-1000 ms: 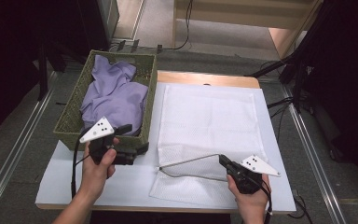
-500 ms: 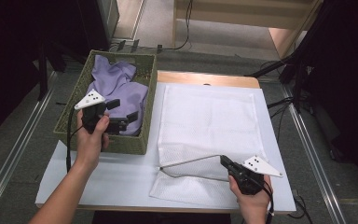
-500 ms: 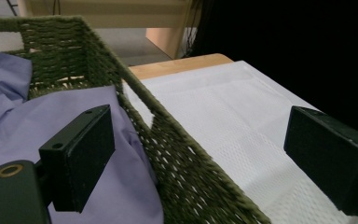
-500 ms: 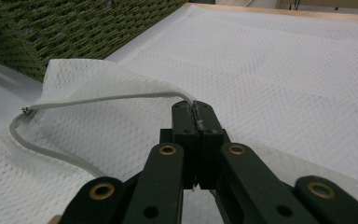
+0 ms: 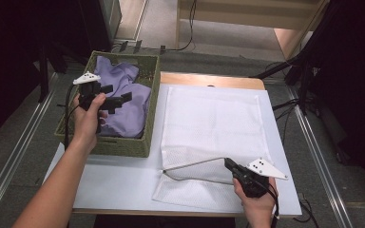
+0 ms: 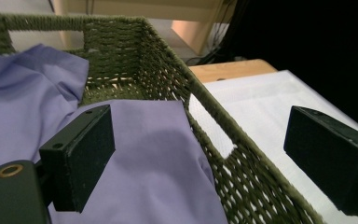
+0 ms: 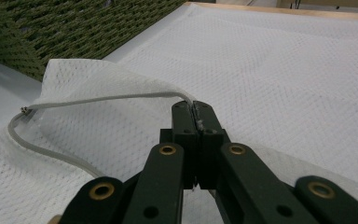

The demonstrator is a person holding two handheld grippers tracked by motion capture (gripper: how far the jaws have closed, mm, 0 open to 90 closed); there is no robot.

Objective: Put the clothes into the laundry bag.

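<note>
the bench (image 5: 123, 185) carries two big things side by side: the woven green basket (image 5: 123, 145) on your left, and the white mesh bag (image 5: 209, 123) spread flat to its right, long axis running away from you.

in the basket lies the purple cloth (image 5: 123, 114), rumpled, covering most of the floor and heaped toward the far wall.

your left claw (image 5: 119, 100) is over that basket, spread wide, nothing between the jaws. in the left gripper view the near jaw hangs just above the purple cloth (image 6: 144, 158), while the far jaw sits out past the basket's right wall (image 6: 205, 126), over the mesh. so the claw straddles that wall, and the cloth lies below and to the basket side of it. by my read, you need to come inward and down before closing, or you catch wicker.

your right claw (image 5: 231, 166) is at the near edge of the bag, pressed together on the bag's grey rim cord (image 5: 190, 166). the right gripper view has the rim cord (image 7: 102, 99) arching up from the pinched jaws, lifting the top layer so the mouth gapes toward the basket.

left hand is clearly nearer the cloth; the opening lies to its right and nearer you.
</note>
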